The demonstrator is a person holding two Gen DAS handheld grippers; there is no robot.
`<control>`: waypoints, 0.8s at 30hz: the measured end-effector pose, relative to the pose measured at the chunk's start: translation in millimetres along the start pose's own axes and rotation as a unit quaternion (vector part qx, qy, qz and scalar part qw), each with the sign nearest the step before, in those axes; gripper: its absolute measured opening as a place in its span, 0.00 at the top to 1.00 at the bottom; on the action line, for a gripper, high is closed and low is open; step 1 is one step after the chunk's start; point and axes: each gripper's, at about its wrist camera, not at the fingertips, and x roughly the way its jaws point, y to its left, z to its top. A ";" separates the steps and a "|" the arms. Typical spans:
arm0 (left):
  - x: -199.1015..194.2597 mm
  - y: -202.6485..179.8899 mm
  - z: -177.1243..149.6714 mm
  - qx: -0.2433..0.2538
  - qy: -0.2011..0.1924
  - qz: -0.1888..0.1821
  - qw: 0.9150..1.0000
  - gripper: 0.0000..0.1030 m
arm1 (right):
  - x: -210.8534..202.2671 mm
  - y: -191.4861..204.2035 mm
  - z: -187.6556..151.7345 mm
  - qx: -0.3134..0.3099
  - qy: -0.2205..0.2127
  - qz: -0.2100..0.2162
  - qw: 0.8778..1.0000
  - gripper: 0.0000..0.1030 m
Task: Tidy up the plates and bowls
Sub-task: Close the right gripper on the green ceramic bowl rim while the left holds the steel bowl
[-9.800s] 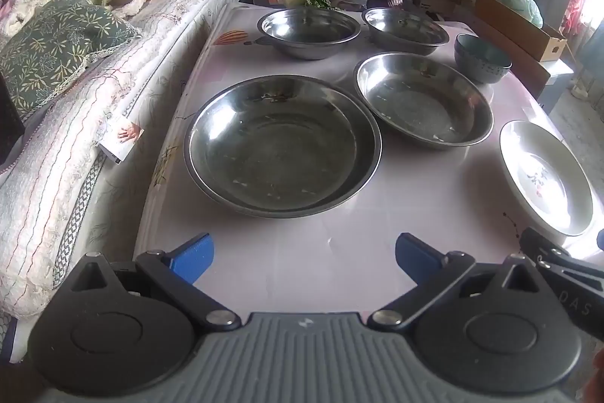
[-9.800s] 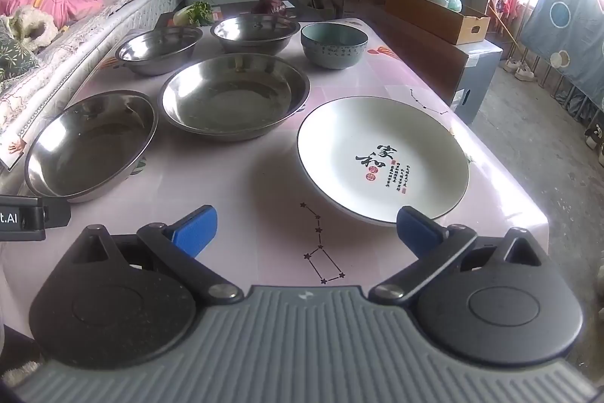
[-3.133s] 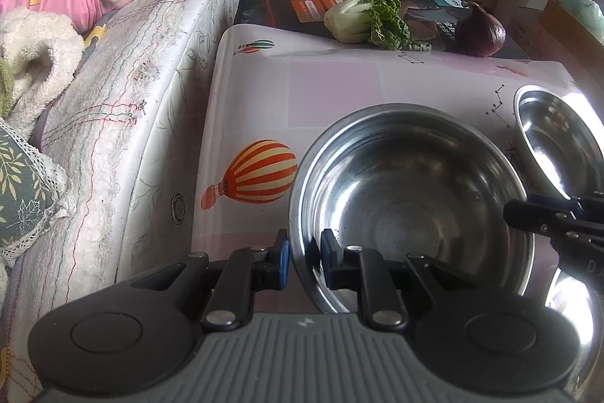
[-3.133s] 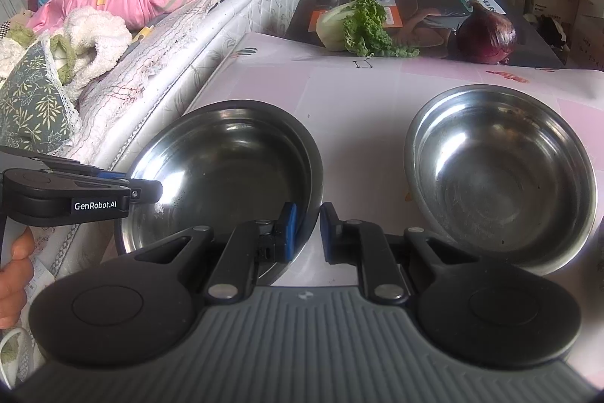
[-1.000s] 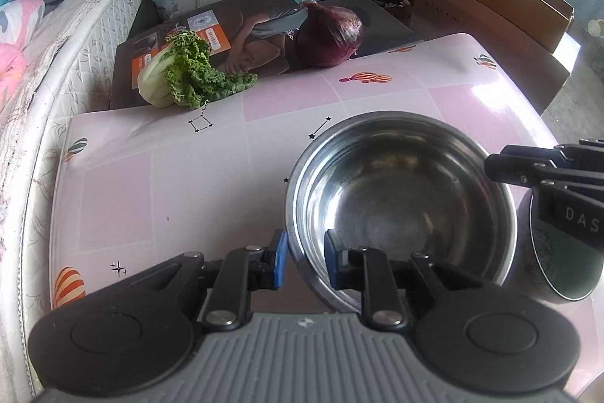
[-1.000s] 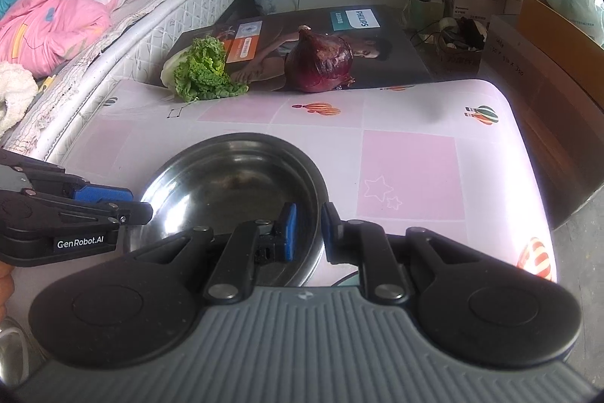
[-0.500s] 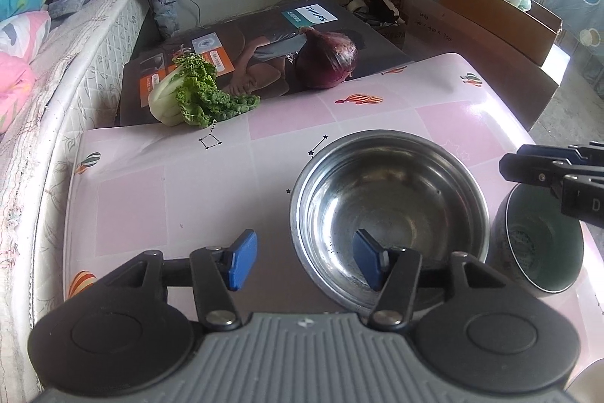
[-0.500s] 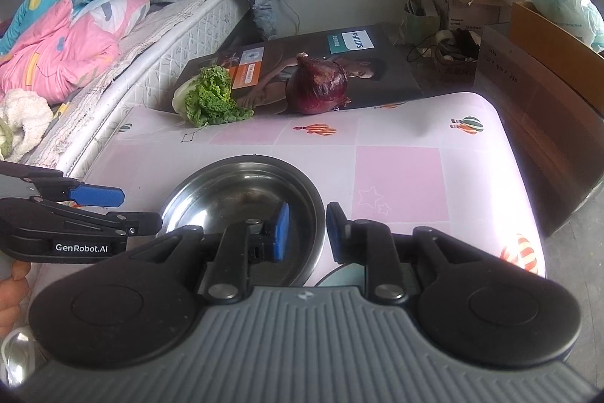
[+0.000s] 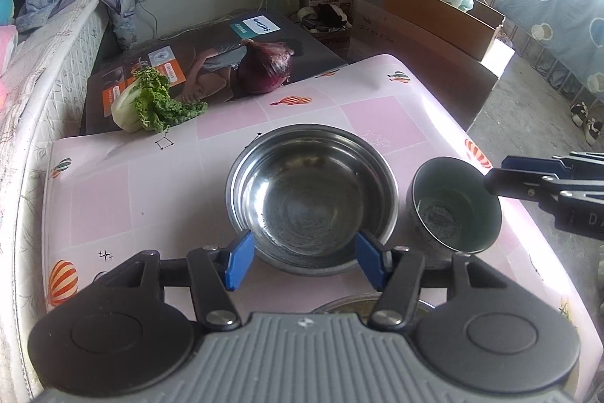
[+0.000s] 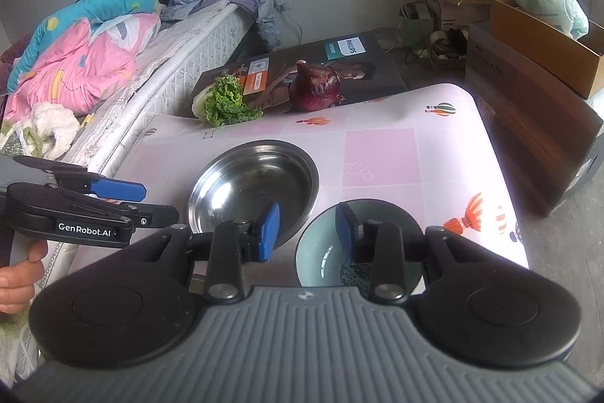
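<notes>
A steel bowl [image 9: 311,199] sits on the pink table [image 9: 151,176] near its far end; it also shows in the right wrist view [image 10: 253,187]. A teal ceramic bowl [image 9: 455,210] stands just right of it, and shows in the right wrist view [image 10: 324,263]. My left gripper [image 9: 305,253] is open and empty, raised above the steel bowl's near rim. My right gripper [image 10: 307,231] is open and empty, above the gap between the two bowls. The rim of another steel dish [image 9: 347,301] peeks out under my left gripper.
A leafy cabbage [image 9: 151,101] and a red onion [image 9: 266,67] lie on a dark box [image 9: 211,40] past the table's far edge. A bed [image 10: 113,70] runs along the left. Cardboard boxes [image 10: 543,36] stand on the right.
Both grippers have opened, let go of the steel bowl's rim and risen back from it. The steel bowl now rests beside the teal bowl.
</notes>
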 end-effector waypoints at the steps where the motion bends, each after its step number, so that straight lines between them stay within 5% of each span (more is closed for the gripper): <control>1: 0.7 -5.0 -1.2 0.003 0.004 -0.006 1.000 0.41 | -5.7 -3.3 -5.5 0.003 0.001 -0.001 1.000 0.69; 14: 43.4 -59.8 4.1 -0.006 0.065 -0.100 0.993 0.44 | -18.8 -62.1 -43.4 0.073 0.024 -0.002 0.997 0.67; 24: 74.5 -78.1 20.0 -0.018 0.088 -0.111 0.990 0.74 | 15.7 -93.2 -44.8 0.115 0.041 0.013 0.992 0.66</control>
